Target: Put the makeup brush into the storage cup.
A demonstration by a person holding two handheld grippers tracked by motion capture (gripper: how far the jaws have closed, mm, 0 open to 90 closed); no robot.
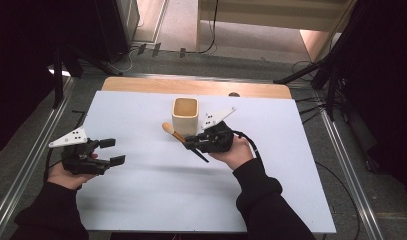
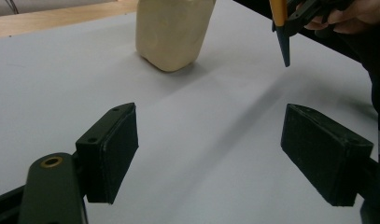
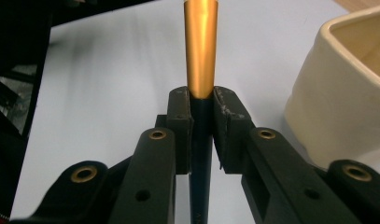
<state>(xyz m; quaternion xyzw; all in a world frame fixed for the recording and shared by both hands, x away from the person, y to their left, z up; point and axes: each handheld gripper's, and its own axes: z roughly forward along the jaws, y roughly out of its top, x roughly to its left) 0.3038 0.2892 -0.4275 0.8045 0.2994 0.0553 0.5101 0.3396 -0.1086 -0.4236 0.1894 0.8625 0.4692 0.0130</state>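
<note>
Jaws of the right gripper (image 1: 191, 142) clamp a wooden spoon (image 1: 175, 134) by its dark handle, its pale bowl raised just beside the cream square cup (image 1: 185, 116) at the middle of the white table (image 1: 141, 200). Left gripper (image 1: 114, 151), well apart near the left edge, hovers with jaws wide and nothing between them.

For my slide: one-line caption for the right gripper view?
Right gripper shut on a spoon handle beside the cream cup.
</note>
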